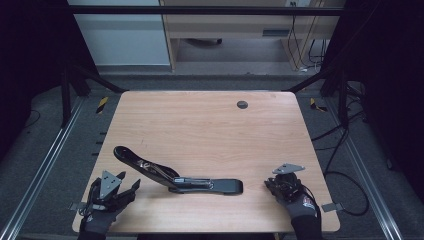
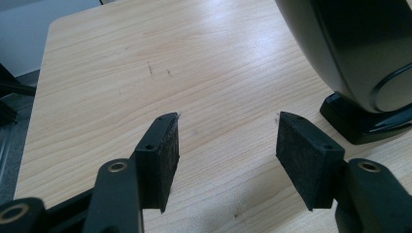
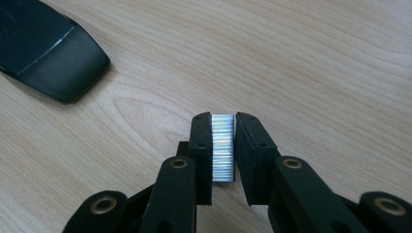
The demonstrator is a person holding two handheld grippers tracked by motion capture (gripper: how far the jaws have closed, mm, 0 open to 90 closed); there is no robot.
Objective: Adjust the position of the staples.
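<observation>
No text, label, brand, number or sign can be read anywhere.

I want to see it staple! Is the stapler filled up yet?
Not yet. The stapler already lies opened on the table. The right hand-held gripper is clamped on a staple strip. The strip has yet to go in. The left hand-held gripper waits open beside it.

Left gripper with jaws apart and empty — right gripper clamped tight.

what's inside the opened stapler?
The stapler lies hinged open on the table; its metal magazine channel shows, contents too small to tell. The right gripper holds a staple strip.
</observation>
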